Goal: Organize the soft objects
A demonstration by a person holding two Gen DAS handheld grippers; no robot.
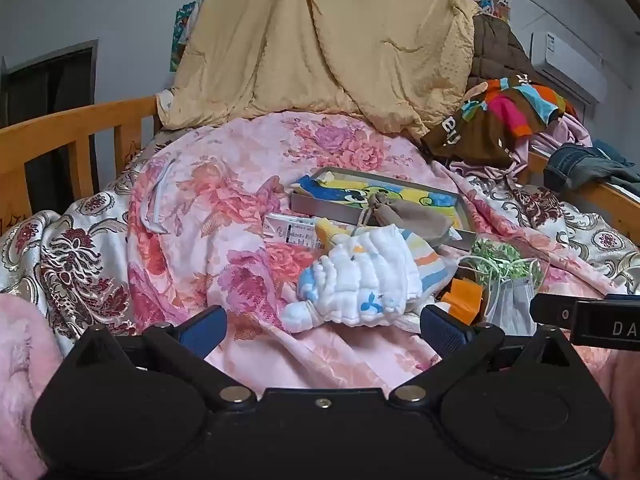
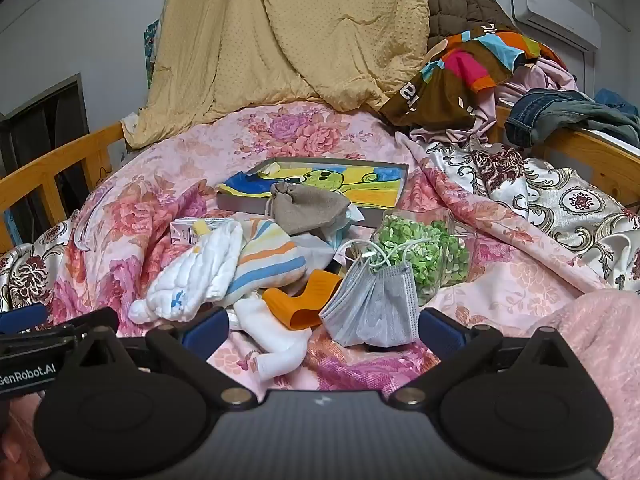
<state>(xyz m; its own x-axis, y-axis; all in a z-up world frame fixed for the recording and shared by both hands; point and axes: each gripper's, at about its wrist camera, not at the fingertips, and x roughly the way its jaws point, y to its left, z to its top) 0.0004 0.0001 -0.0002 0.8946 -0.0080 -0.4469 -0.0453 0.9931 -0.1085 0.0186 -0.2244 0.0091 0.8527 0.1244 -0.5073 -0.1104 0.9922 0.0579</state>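
Muslin cloth lies ahead of your left tool; both tools, right tool included, are released and empty, so nothing's grasped yet: close on the cloth.

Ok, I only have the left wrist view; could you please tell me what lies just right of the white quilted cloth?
Observer: A grey face mask lies folded there, its ear loops trailing over a clear bag of green leaves.
Operator: And the orange thing beside it?
Observer: It's a curved orange piece, resting on a white sock-like cloth that your view mostly hides.
Operator: Is the right gripper holding anything?
Observer: No, the right gripper is open, with nothing between its fingers.
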